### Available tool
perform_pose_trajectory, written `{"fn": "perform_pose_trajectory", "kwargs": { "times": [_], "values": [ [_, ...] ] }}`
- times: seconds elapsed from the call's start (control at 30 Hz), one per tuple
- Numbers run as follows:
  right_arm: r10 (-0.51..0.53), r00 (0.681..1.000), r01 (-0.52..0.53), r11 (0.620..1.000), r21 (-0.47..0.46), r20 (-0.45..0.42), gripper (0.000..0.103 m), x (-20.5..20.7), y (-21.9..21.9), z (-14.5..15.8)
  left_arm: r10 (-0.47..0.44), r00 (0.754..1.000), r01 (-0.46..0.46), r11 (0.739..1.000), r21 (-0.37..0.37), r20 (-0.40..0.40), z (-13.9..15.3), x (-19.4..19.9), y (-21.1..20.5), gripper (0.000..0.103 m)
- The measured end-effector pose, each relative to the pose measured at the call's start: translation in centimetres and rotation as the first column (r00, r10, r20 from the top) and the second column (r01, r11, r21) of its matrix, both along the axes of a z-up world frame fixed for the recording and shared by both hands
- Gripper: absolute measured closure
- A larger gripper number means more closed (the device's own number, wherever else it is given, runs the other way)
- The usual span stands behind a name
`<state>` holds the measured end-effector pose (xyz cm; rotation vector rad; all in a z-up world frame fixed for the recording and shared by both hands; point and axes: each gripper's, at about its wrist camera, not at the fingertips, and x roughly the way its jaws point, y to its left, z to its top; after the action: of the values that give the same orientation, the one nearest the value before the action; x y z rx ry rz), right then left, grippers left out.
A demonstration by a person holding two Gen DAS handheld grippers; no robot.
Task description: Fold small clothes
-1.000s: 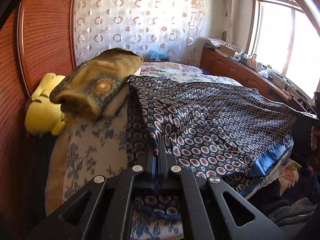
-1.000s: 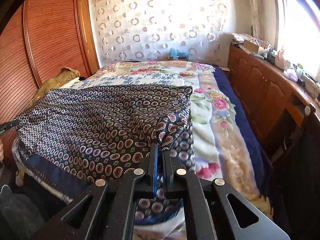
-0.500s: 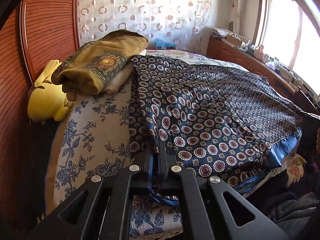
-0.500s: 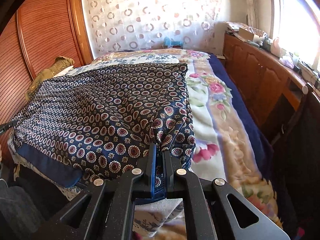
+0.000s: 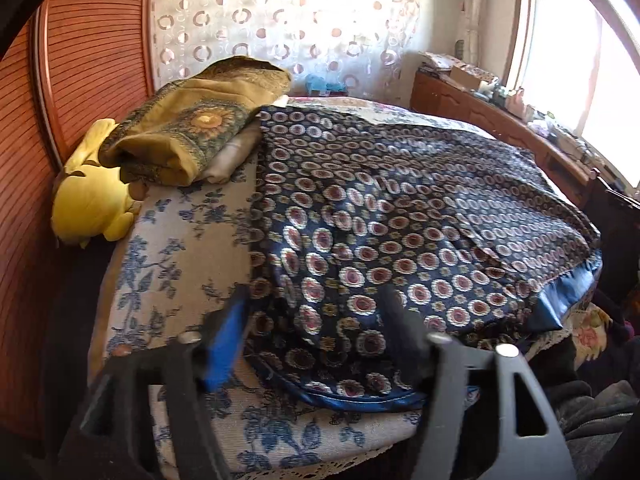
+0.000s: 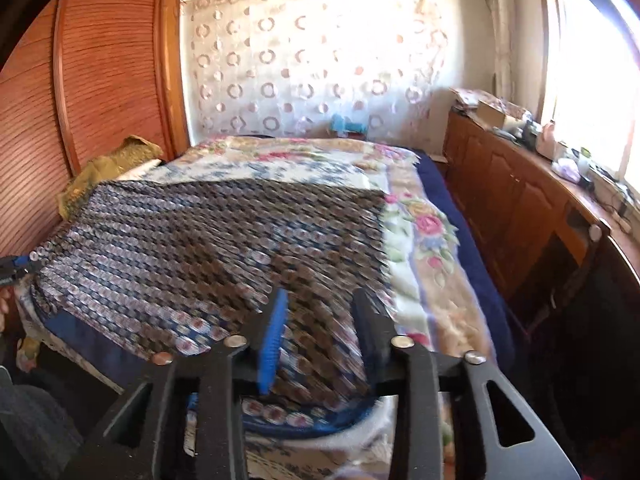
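Both grippers [image 5: 316,320] [image 6: 322,312] just opening over patterned garment [image 5: 400,220], folded gold cloth [image 5: 192,136] beside

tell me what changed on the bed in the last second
Both grippers have just been opening and let go of the patterned cloth: left gripper and right gripper now stand open over its near edge. The cloth settled flat on the bed. Yellow toy and gold cloth unchanged.

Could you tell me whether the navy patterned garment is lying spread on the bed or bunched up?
Spread: the navy patterned garment lies flat across the bed, its blue hem at the near edge.
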<state>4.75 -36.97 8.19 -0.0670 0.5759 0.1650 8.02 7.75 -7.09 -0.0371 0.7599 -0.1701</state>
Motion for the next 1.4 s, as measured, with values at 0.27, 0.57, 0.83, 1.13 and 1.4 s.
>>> {"fn": "perform_pose_trajectory", "kwargs": {
  "times": [0.27,0.57,0.83,1.13,1.4],
  "values": [
    [0.112,0.993,-0.112,0.994,0.019,-0.022,0.049,1.9,5.0,-1.5,0.015,0.999,-0.015,1.0,0.006,-0.029,-1.0,0.0,0.0,0.028],
    [0.246,0.965,-0.243,0.969,0.05,-0.089,0.049,6.0,9.1,-4.1,0.09,0.996,-0.089,0.995,-0.049,0.02,-0.7,-1.1,1.9,0.028],
    [0.31,0.942,-0.306,0.951,0.05,-0.131,0.049,8.0,12.3,-6.2,0.109,0.994,-0.107,0.991,-0.083,0.015,-0.6,-1.6,3.4,0.043],
    [0.322,0.933,-0.325,0.946,0.008,-0.162,0.049,8.1,14.2,-7.7,0.099,0.995,-0.1,0.994,-0.047,-0.021,-1.9,-1.3,2.3,0.064],
    [0.302,0.943,-0.312,0.949,-0.054,-0.142,0.028,7.9,15.4,-8.8,0.087,0.996,-0.09,0.989,-0.114,-0.032,-2.0,-1.0,2.3,0.08]
  ]
}}
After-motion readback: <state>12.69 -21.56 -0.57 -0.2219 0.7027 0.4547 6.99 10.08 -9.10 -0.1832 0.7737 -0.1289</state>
